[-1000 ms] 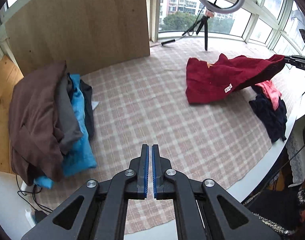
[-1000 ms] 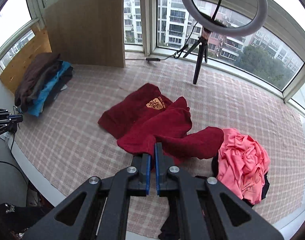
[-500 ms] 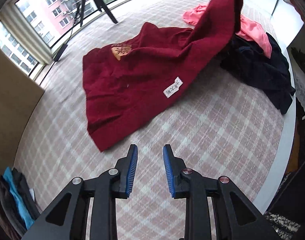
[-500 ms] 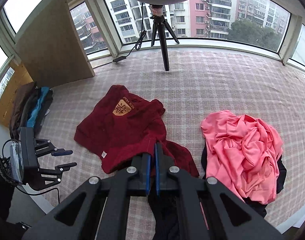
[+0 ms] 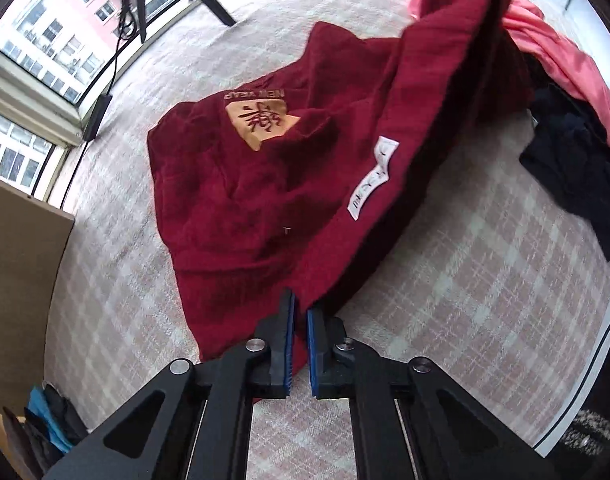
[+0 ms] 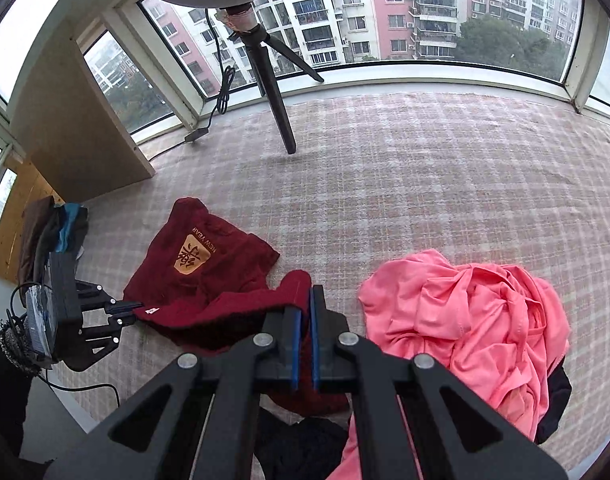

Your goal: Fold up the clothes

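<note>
A dark red garment (image 5: 241, 200) with an orange chest patch lies on the checked cloth, its front part lifted off the surface. My left gripper (image 5: 299, 306) is shut on its hem corner, near a white label (image 5: 371, 178). In the right wrist view the same red garment (image 6: 209, 276) stretches from the left gripper (image 6: 131, 307) to my right gripper (image 6: 305, 300), which is shut on another edge of it. The fabric sags between the two grips.
A pink garment (image 6: 477, 320) lies crumpled on dark clothes (image 5: 573, 168) at the right. A folded stack (image 6: 53, 232) sits far left by a wooden board (image 6: 73, 120). A ring-light tripod (image 6: 273, 92) stands at the back by the windows.
My left gripper swung from the folded stack to the red garment, opened, then shut on its hem. The right gripper kept its hold and pulled the garment nearer.
</note>
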`<move>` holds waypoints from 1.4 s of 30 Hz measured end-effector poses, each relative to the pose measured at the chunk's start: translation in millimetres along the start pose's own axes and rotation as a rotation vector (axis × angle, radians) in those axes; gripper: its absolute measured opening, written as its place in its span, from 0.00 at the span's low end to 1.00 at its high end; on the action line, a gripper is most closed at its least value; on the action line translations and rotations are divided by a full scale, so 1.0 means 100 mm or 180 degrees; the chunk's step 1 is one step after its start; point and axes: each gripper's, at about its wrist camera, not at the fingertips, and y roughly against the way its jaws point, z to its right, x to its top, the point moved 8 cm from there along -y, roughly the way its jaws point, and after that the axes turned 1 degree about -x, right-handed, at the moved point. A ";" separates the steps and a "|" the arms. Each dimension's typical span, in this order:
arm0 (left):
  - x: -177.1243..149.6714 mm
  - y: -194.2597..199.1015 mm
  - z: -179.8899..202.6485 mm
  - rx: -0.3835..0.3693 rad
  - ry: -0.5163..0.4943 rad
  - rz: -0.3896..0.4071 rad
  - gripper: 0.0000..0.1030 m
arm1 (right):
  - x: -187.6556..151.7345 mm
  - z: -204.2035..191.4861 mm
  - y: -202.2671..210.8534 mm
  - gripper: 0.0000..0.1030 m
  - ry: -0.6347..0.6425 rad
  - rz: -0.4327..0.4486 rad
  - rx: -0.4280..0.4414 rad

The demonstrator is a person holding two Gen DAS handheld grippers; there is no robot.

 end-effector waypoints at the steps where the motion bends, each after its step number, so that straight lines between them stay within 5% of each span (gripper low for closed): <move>1: 0.01 0.01 -0.05 -0.0026 0.0076 0.0002 0.04 | 0.00 0.01 -0.01 0.04 0.0009 -0.0005 0.0012; 6: 0.06 0.08 -0.31 -0.0156 0.0456 0.0013 0.05 | -0.02 -0.02 -0.08 0.04 -0.0009 -0.0025 0.0123; 13: 0.04 -0.15 -0.09 -0.0085 0.0188 -0.0009 0.06 | -0.13 0.01 -0.20 0.05 -0.0058 -0.0106 0.0092; 15: 0.04 -0.12 -0.13 -0.0142 0.0308 0.0045 0.04 | -0.21 0.04 -0.21 0.13 -0.0117 -0.0149 0.0047; 17: 0.04 -0.03 -0.23 -0.0201 0.0475 0.0131 0.04 | -0.30 0.09 -0.17 0.39 -0.0195 -0.0127 -0.0086; 18: 0.05 0.05 -0.31 -0.0227 0.0580 0.0192 0.04 | -0.35 0.10 -0.13 0.42 -0.0237 -0.0088 -0.0133; 21: 0.07 0.28 -0.55 -0.0306 0.0854 0.0355 0.04 | -0.56 0.11 0.00 0.45 -0.0438 0.0042 -0.0084; 27: 0.18 0.41 -0.69 -0.0233 0.0783 0.0448 0.04 | -0.98 0.00 -0.09 0.47 -0.1141 0.0126 0.0316; 34: 0.27 0.31 -0.57 -0.0249 0.0599 0.0377 0.04 | -0.70 -0.05 -0.33 0.47 -0.1336 0.0127 0.0178; 39: 0.28 0.30 -0.47 -0.0336 0.0558 0.0409 0.04 | -0.41 -0.23 -0.62 0.47 -0.1260 -0.0324 0.0045; 42: 0.26 0.28 -0.45 -0.0403 0.0571 0.0431 0.04 | -0.30 -0.32 -0.72 0.47 -0.1079 -0.0426 -0.0275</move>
